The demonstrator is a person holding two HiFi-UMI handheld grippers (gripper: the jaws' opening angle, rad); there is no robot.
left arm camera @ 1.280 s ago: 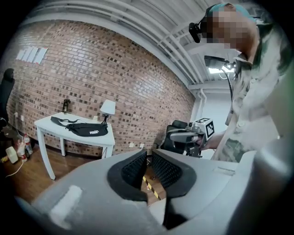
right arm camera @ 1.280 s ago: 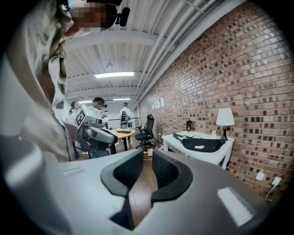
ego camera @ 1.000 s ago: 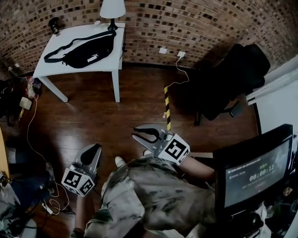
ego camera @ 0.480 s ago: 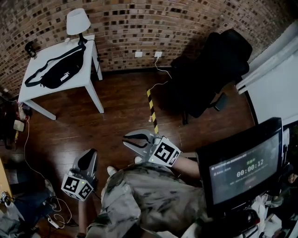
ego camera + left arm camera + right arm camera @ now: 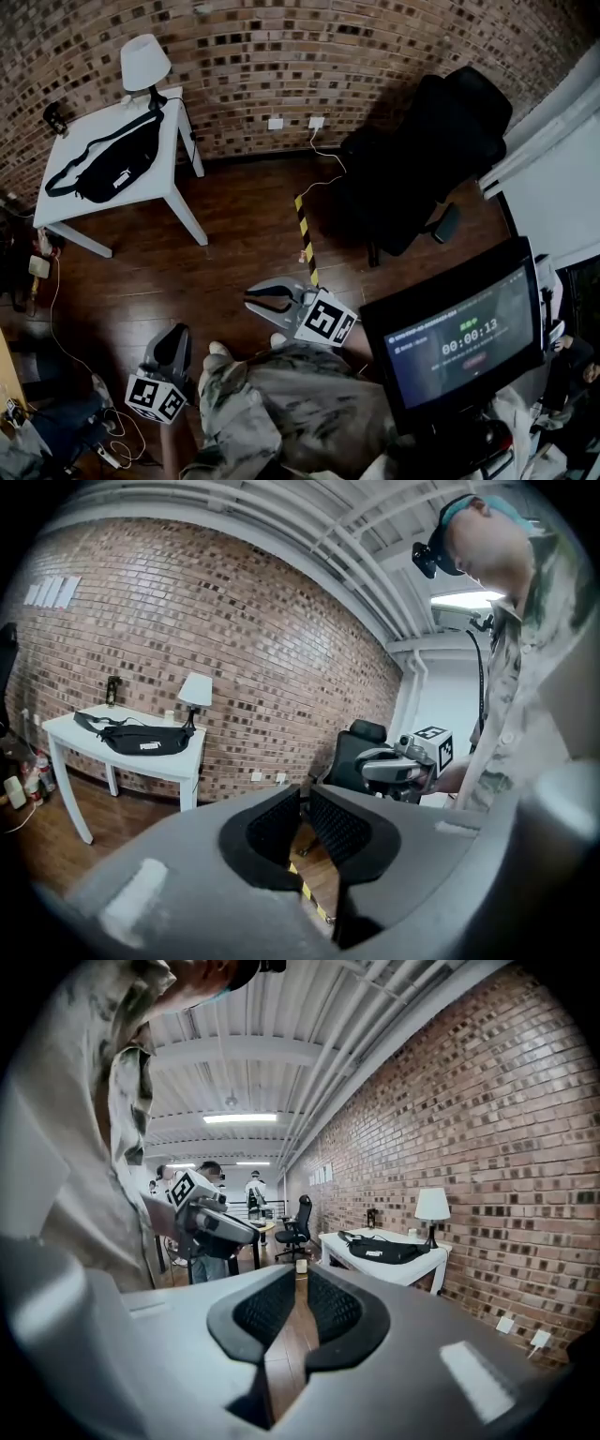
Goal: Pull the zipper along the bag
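A black waist bag [image 5: 108, 169] lies on a white table [image 5: 66, 211] at the far left by the brick wall, far from both grippers. Its zipper is too small to make out. My left gripper [image 5: 174, 337] hangs low over the wood floor near the person's leg, its jaws a narrow slit apart with nothing between them. My right gripper [image 5: 258, 300] is held in front of the body, jaws slightly apart and empty. In the left gripper view the bag [image 5: 136, 735] is distant beyond the pads [image 5: 281, 822]. The right gripper view shows the bag [image 5: 384, 1251] across the room.
A white lamp [image 5: 145, 64] stands on the table's far corner. A black office chair [image 5: 422, 159] is at the right and a monitor [image 5: 459, 337] close at lower right. A yellow-black strip [image 5: 305, 234] marks the floor. Cables [image 5: 47, 281] trail at the left. People stand far off [image 5: 211, 1180].
The head view has swung, so the table and bag sit further left and the monitor looms larger. Both grippers drifted slightly lower in view. Jaw gaps look the same.
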